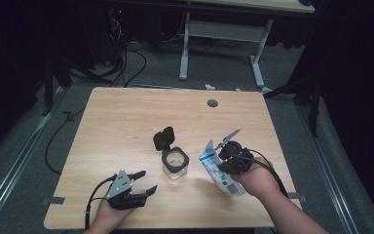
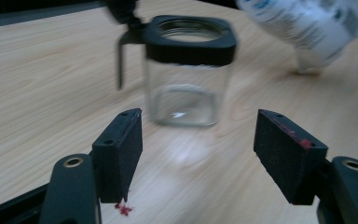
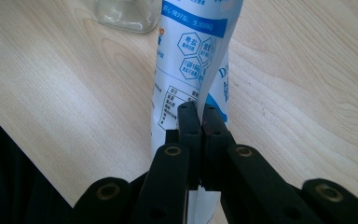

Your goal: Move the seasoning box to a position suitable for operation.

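meanwhile pouch (image 1: 219, 170) pinched in right gripper (image 1: 229, 155), tilted toward jar (image 1: 176, 163)

Dim lab or studio: black drapes (image 1: 355, 97) around, cables (image 1: 121, 63) across grey floor, bare wooden table (image 1: 126, 117), white desk frame (image 1: 224, 44) behind.

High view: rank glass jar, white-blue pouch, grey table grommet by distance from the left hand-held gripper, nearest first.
From the left hand-held gripper, at the table's near left:
1. Glass jar, mid-table, just right of it, lid flipped open.
2. White-blue pouch, farther right, pinched in the right hand-held gripper.
3. Grey grommet, at the far edge.
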`<state>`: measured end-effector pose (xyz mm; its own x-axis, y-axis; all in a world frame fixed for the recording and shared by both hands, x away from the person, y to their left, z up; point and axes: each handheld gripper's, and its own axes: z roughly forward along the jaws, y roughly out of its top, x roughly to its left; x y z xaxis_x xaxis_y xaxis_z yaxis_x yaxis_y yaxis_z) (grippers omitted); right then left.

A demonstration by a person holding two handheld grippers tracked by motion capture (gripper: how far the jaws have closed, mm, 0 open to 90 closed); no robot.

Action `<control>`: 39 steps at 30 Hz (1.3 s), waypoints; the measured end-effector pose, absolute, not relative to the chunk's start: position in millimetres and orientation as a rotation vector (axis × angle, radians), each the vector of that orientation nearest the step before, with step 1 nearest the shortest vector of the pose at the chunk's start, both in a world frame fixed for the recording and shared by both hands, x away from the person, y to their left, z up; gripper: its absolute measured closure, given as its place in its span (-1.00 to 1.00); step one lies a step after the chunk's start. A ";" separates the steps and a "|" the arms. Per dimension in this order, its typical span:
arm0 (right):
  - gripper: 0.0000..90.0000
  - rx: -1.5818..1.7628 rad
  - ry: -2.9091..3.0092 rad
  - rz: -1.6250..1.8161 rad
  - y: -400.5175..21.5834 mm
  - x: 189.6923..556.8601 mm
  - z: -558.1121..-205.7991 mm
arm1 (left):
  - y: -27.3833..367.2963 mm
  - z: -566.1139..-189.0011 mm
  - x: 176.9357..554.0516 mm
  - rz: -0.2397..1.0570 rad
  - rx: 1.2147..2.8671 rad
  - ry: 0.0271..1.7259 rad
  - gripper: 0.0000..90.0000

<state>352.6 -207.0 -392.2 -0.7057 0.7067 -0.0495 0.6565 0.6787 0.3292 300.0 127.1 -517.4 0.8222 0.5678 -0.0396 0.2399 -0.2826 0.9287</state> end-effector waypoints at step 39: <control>0.99 1.055 2.738 0.536 -164.9 346.8 -363.3 | -43.9 -524.2 312.3 0.164 2.013 0.489 -0.55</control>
<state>346.8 -164.9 -363.3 -0.7389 0.6735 -0.0185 0.6168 0.6873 0.3836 312.3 -43.9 -524.2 0.9085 0.4078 -0.0917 0.2694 -0.4036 0.8743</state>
